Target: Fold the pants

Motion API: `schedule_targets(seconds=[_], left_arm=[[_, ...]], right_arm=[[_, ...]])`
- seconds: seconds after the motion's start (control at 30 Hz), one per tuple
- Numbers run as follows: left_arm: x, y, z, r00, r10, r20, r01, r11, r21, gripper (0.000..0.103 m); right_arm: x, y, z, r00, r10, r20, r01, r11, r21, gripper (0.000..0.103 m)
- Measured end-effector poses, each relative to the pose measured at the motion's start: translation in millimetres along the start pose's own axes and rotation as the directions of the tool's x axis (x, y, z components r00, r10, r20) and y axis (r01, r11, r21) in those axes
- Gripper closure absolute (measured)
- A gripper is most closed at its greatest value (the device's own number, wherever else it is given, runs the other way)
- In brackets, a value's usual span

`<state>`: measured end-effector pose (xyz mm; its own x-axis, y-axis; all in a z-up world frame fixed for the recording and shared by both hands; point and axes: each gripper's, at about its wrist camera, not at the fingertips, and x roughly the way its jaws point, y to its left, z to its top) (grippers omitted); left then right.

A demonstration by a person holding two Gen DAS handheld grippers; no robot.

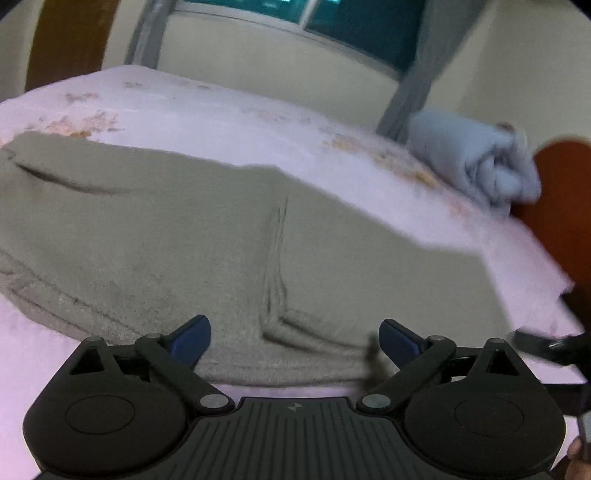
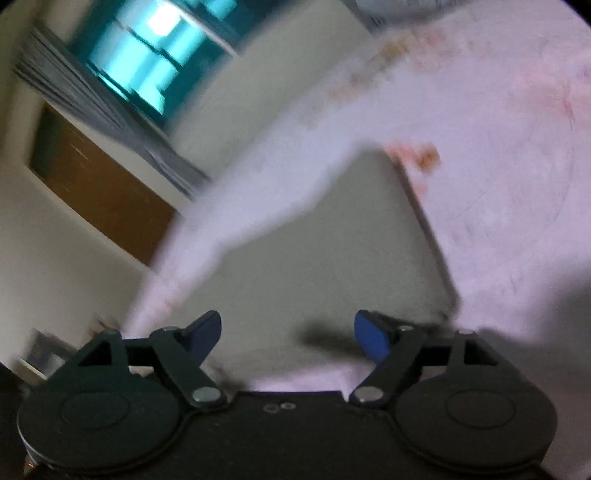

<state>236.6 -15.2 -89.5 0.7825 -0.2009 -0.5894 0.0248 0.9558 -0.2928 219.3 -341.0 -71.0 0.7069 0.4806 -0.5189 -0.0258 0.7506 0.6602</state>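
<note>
Grey-green pants [image 1: 207,240] lie folded flat on a pale pink sheet [image 1: 229,122], with a seam crease running down the middle. My left gripper [image 1: 295,339] is open and empty, just above the near edge of the pants. In the right wrist view the same pants [image 2: 332,266] appear as a blurred grey slab. My right gripper [image 2: 288,336] is open and empty, over a near corner of the pants. Part of the right gripper shows at the far right of the left wrist view [image 1: 554,347].
A rolled pale blue cloth [image 1: 480,162] lies at the far right of the bed beside a brown headboard [image 1: 565,206]. A wall with a teal window [image 1: 347,22] and grey curtains [image 1: 424,74] stands behind. A brown door [image 2: 99,184] shows at left.
</note>
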Motion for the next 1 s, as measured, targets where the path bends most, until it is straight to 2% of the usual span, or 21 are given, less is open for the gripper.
schedule_targets(seconds=[0.03,0.07,0.1,0.17,0.2,0.27,0.37,0.47,0.53,0.6,0.7,0.87,1.0], left_arm=[[0.1,-4.2,1.2,1.0,0.007,-0.004,-0.007,1.0,0.024,0.005],[-2.5,-5.0,3.9,1.0,0.004,-0.009,-0.004,0.999,0.032,0.005],[-8.5,-2.6,8.2,1.0,-0.007,-0.001,0.007,1.0,0.016,0.005],[-31.1,16.9,14.0,0.998,-0.01,0.061,0.014,0.998,-0.059,0.005],[-41.8,28.4,16.4,0.996,-0.005,0.085,0.012,0.997,-0.081,0.005],[-63.1,56.2,19.8,0.99,0.022,0.142,-0.003,0.991,-0.131,0.005],[-81.5,110.5,20.1,0.981,0.077,0.177,-0.035,0.973,-0.23,0.005],[-88.2,170.7,21.2,0.973,0.135,0.189,-0.06,0.931,-0.359,0.005],[-85.9,204.0,22.2,0.969,0.148,0.199,-0.051,0.904,-0.425,0.005],[-77.7,237.1,23.2,0.971,0.141,0.19,-0.028,0.866,-0.5,0.005],[-61.9,267.0,21.0,0.972,0.096,0.213,0.049,0.807,-0.588,0.006],[-32.8,301.2,32.2,0.973,0.044,0.225,0.115,0.754,-0.646,0.006],[-10.5,316.1,45.7,0.971,0.026,0.236,0.141,0.735,-0.663,0.006]], right_arm=[[9.7,-5.0,-2.3,0.999,-0.021,-0.029,0.021,1.0,0.005,0.038],[9.7,-2.8,-1.2,1.0,-0.023,-0.02,0.023,1.0,0.005,0.036],[6.4,2.4,0.9,1.0,-0.023,-0.018,0.023,1.0,0.004,0.034],[-10.8,12.3,4.0,0.999,0.024,0.046,-0.023,1.0,-0.014,0.033],[-21.2,16.0,4.9,0.995,0.047,0.086,-0.044,0.999,-0.031,0.032],[-38.5,23.1,6.2,0.989,0.046,0.142,-0.035,0.997,-0.076,0.028],[-53.4,28.2,2.6,0.98,0.045,0.194,-0.02,0.991,-0.131,0.026],[-55.8,31.8,-1.3,0.977,0.026,0.213,0.008,0.987,-0.158,0.026],[-50.6,37.5,-8.1,0.978,0.02,0.207,0.015,0.986,-0.164,0.026],[-41.4,41.2,-11.6,0.981,0.013,0.193,0.018,0.988,-0.154,0.026],[-30.0,55.5,-15.7,0.983,-0.005,0.185,0.036,0.986,-0.162,0.026],[-15.7,76.8,-17.2,0.976,-0.07,0.205,0.107,0.979,-0.176,0.027],[-2.8,89.8,-15.9,0.968,-0.111,0.227,0.148,0.977,-0.156,0.027]])
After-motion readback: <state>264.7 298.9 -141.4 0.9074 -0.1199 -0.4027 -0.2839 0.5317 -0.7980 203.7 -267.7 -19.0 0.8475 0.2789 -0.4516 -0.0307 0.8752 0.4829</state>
